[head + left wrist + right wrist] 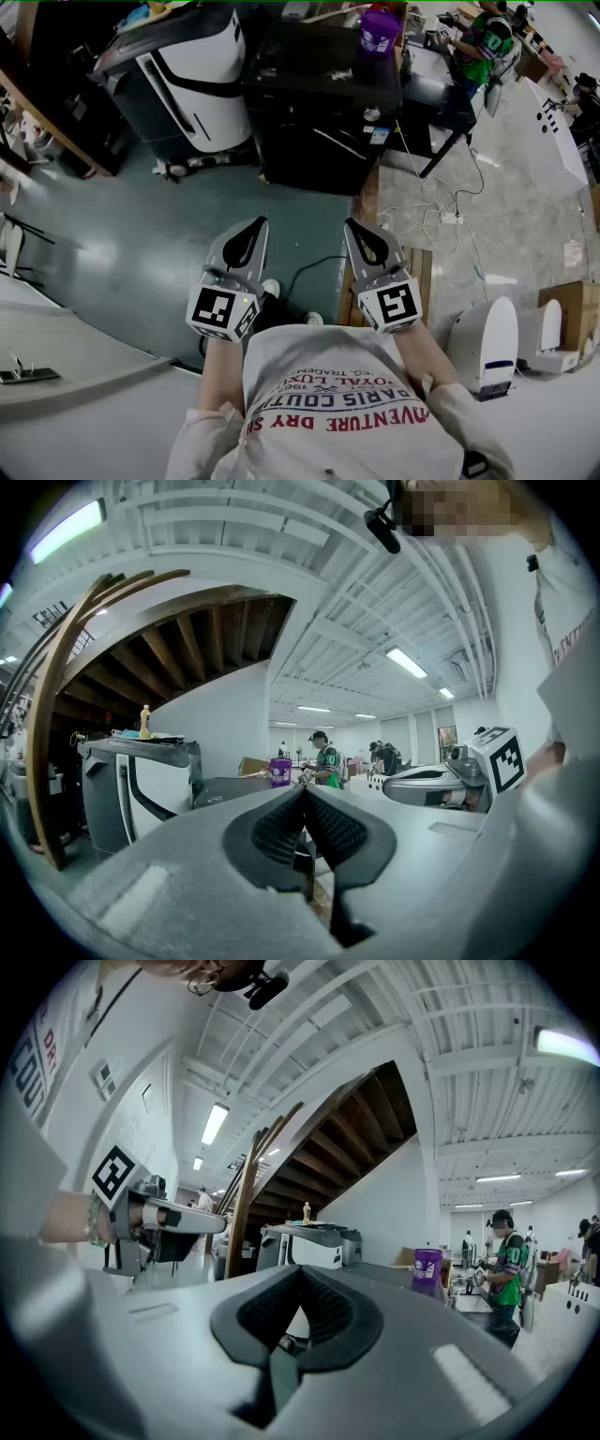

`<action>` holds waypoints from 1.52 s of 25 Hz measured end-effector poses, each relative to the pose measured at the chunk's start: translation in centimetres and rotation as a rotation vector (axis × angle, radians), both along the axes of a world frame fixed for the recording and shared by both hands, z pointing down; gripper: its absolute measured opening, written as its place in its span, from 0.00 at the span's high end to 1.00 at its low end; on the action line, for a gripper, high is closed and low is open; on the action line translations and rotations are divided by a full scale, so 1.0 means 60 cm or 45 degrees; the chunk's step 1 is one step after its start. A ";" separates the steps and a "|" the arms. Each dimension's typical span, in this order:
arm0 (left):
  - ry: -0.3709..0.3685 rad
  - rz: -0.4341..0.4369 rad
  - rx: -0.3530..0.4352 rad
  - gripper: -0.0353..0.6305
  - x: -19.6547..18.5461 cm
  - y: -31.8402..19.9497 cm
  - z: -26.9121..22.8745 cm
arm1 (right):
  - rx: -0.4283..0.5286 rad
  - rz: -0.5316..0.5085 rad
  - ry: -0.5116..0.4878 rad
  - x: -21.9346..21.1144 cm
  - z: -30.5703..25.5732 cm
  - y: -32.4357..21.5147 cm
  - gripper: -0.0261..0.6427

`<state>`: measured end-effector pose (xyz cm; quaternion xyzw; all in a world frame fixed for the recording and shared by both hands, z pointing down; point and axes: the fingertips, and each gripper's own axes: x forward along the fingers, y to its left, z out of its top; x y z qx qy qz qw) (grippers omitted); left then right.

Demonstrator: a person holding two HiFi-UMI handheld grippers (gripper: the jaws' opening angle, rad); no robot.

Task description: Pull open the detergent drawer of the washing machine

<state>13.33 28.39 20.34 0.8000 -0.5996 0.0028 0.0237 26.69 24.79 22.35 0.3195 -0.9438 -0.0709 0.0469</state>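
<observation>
The washing machine (192, 80), white and dark grey, stands at the far side of the green floor. It also shows at the left of the left gripper view as the washing machine (141, 780) and in the middle distance of the right gripper view as the washing machine (309, 1246). I cannot make out its detergent drawer. My left gripper (259, 223) and right gripper (351, 225) are held level side by side close to the person's chest, well short of the machine. The left gripper (303, 791) has its jaws meeting at the tips, empty. The right gripper (300, 1269) looks the same, with nothing held.
A black cabinet (319, 103) stands right of the machine, with a purple bucket (380, 31) on it. Cables (441, 220) trail over the floor at right. White devices (487, 347) sit at lower right. A person in green (487, 42) works far off. A pale table (56, 347) lies at lower left.
</observation>
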 end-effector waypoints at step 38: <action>0.117 0.035 -0.068 0.43 -0.151 -0.183 0.066 | -0.127 0.110 -0.029 -0.116 0.054 -0.197 0.96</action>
